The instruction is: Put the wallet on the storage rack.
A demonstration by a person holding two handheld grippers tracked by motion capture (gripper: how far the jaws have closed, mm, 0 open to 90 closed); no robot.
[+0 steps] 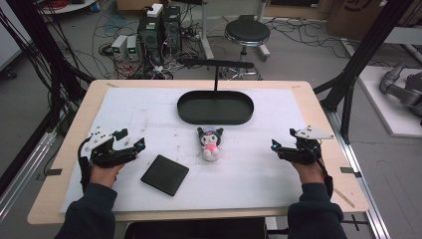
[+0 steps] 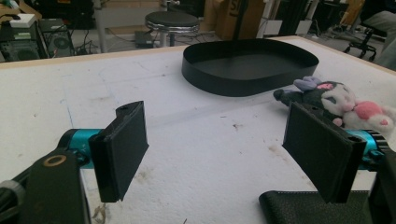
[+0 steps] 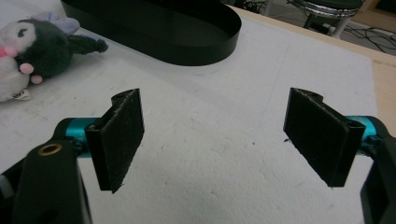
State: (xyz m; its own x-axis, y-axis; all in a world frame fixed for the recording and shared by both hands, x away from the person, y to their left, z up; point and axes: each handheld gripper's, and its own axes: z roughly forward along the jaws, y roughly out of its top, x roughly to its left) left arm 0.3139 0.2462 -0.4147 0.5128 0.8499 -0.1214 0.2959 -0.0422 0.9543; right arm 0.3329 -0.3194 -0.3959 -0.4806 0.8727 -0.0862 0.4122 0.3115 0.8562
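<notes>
The left gripper (image 1: 130, 141) hovers low over the white foam mat (image 1: 259, 174), its jaws spread wide with nothing between them; in its own view the flat black pads (image 2: 122, 149) look dense and matte on teal mounts. Just to its right lies a square black pad (image 1: 164, 174) with a fine textile grain, its far edge cut off in the left gripper view. At the centre a small plush toy (image 1: 210, 143) with a dark hood, pale face and pink body lies on the mat, just in front of a smooth oval black tray (image 1: 186, 107). The right gripper (image 1: 282, 143) is likewise wide open and empty, its pads (image 3: 119, 135) fuzzy-edged.
</notes>
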